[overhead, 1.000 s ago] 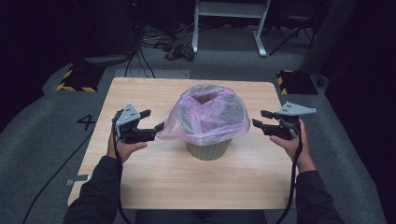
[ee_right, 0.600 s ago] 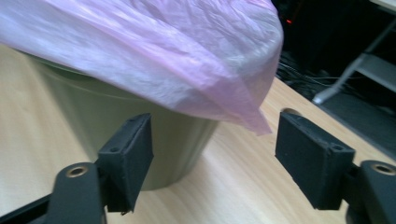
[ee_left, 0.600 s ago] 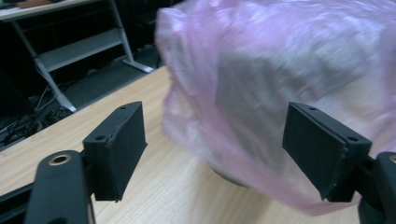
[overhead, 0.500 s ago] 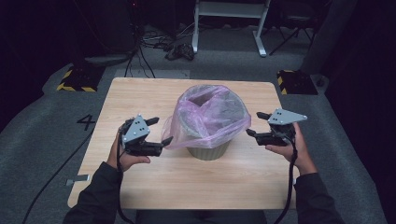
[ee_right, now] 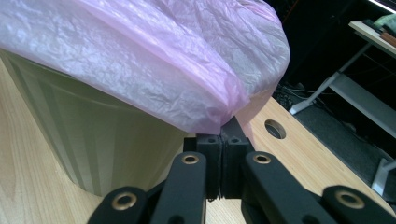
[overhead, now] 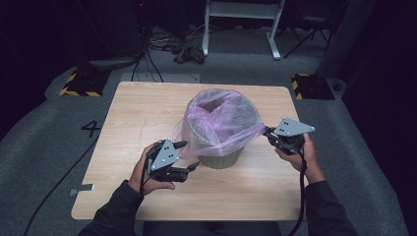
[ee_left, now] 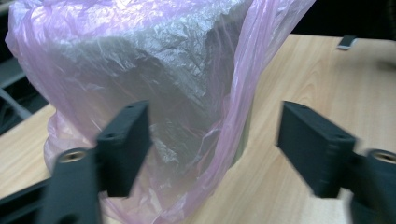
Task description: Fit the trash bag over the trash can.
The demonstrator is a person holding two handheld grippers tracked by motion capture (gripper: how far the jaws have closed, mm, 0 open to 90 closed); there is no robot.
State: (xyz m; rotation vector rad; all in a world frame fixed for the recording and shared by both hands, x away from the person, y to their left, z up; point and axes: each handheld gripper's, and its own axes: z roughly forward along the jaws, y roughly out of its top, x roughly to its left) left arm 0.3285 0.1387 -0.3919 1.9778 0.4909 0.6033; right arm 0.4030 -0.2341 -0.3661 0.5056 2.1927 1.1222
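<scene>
Pale wooden tabletop on grey carpet. Right gripper, jaws just clamped on hem of translucent pink plastic bag; left gripper, jaws apart, narrowing, astride loose film. Bag draped over ribbed grey-green bin, mid-table.

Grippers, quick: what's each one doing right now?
Left gripper: open, jaws either side of the pink bag, just closing in.
Right gripper: shut on the pink bag's edge.
</scene>
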